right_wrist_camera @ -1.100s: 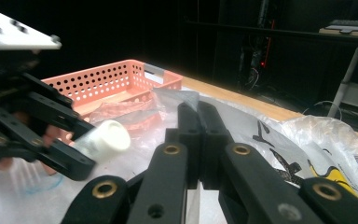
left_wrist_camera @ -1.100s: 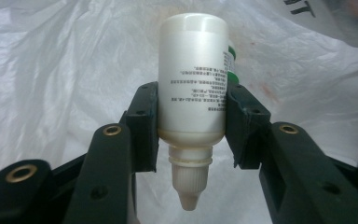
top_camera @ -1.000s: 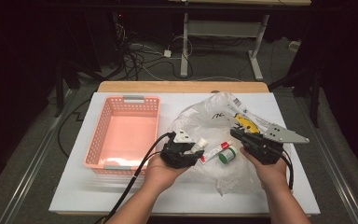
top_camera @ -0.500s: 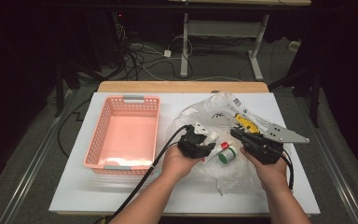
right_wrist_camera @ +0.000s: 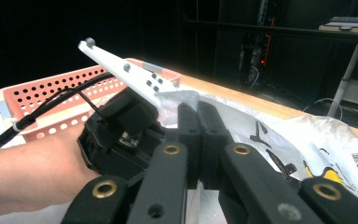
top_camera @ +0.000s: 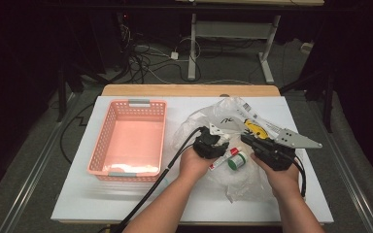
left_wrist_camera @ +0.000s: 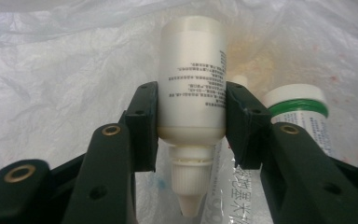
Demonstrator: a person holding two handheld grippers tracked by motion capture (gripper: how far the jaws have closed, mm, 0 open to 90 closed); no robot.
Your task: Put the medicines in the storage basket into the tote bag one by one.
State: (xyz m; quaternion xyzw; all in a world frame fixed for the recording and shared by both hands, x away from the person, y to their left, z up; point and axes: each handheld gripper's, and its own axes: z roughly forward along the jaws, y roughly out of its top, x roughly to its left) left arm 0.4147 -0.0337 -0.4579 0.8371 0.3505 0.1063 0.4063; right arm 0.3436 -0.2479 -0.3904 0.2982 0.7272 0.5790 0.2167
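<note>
My left gripper point(left_wrist_camera: 192, 116) is shut on a white squeeze bottle point(left_wrist_camera: 193, 74), pads on its sides, nozzle cap pointing back toward the camera. It hangs low over a crumpled clear plastic bag point(top_camera: 199, 119). In the high view the left gripper point(top_camera: 219, 144) sits at the bag's middle, beside a green-capped white jar point(top_camera: 236, 161) and a red-and-white tube point(top_camera: 222, 160). The jar point(left_wrist_camera: 298, 107) lies just right of the bottle. My right gripper point(top_camera: 246, 139) is at the bag's right side. Its jaws point(right_wrist_camera: 198, 107) are pressed together, with a fold of the bag's film point(right_wrist_camera: 177, 95) at their tips.
A pink perforated basket point(top_camera: 126, 104) stands on the white tabletop point(top_camera: 77, 194) at the left, with something pale at its near end. A yellow-printed packet point(top_camera: 255, 128) lies inside the bag. Cables trail from both grippers toward the near edge.
My left hand has moved right and a little down, from beside the basket to over the middle of the bag, bottle still gripped. The right hand has stayed put.
</note>
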